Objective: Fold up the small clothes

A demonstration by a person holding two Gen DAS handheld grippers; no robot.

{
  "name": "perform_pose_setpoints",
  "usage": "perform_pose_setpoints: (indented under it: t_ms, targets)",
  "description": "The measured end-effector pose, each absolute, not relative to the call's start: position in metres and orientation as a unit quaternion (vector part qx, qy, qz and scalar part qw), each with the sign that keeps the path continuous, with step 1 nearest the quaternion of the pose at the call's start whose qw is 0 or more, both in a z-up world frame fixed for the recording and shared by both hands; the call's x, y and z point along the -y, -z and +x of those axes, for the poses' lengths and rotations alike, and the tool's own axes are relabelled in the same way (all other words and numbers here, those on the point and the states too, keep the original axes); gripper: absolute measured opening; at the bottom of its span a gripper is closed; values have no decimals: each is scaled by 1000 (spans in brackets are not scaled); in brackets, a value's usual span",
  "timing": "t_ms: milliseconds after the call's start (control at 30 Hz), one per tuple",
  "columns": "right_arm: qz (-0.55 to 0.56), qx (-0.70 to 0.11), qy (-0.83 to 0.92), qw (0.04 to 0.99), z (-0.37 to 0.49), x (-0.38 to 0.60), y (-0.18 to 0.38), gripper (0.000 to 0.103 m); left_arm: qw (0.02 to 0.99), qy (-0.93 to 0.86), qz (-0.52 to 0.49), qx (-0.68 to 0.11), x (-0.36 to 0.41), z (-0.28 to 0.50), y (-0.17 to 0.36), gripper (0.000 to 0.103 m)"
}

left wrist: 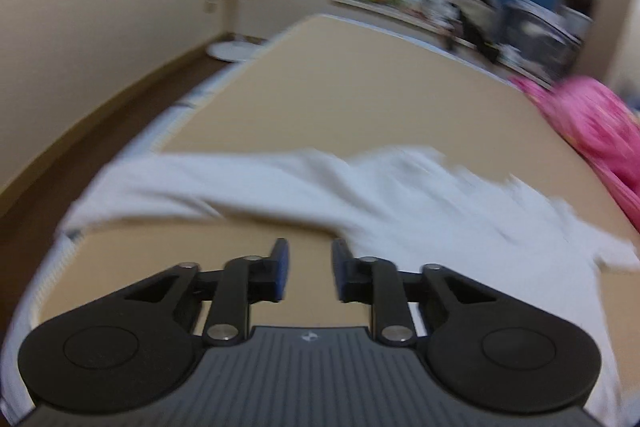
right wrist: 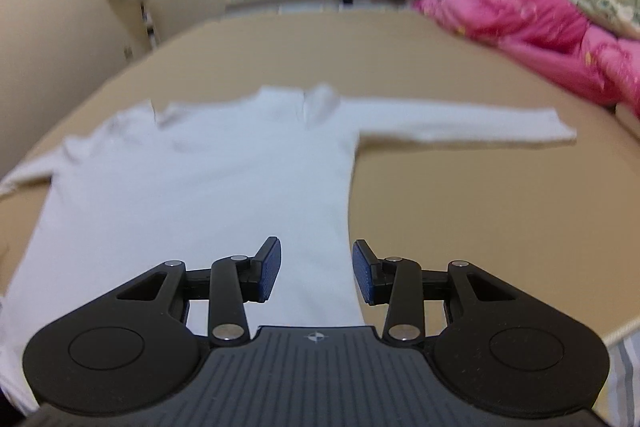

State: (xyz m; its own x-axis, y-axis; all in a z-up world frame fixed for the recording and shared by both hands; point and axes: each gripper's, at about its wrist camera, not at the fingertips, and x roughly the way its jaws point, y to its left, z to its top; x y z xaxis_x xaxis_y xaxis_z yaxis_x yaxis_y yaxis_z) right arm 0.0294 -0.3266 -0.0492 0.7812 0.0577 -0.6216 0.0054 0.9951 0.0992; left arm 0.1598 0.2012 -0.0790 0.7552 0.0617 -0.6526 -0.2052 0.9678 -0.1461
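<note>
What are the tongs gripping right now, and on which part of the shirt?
Nothing. The left tongs and the right tongs both stand open with empty gaps, above the white shirt, which lies spread on the tan surface.

Soft dim indoor light, strong motion blur, fisheye-curved edges, dark corners

Shirt (right wrist: 208,179) lies flat on the bed (right wrist: 480,195); bedding (right wrist: 540,23) seemingly heaped far right.

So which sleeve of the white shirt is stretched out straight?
The long sleeve pointing toward the pink blanket; the white long-sleeved shirt's other sleeve droops off the picture's left edge.
</note>
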Motion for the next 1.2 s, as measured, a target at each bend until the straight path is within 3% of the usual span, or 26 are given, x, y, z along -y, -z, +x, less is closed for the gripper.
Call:
perform_pose_setpoints:
  t_ms: [167,367,500,767,1200]
  targets:
    - [37,-296,-49,953,59,322,10,41,934,-146,-43,-324,-250,208,82,19]
    - [5,-237,-97,967,108,305,6,43,906,-210,-137,-340,-318,217,122,20]
    - [35,-278,-68,957,129,301,45,43,879,-241,-234,-338,-366,218,136,25]
    - [27,-299,-97,949,148,270,64,42,804,-261,-413,-339,-425,216,163,30]
    - [38,-331,-91,938,160,274,73,42,759,-341,-459,-310,-430,198,157,32]
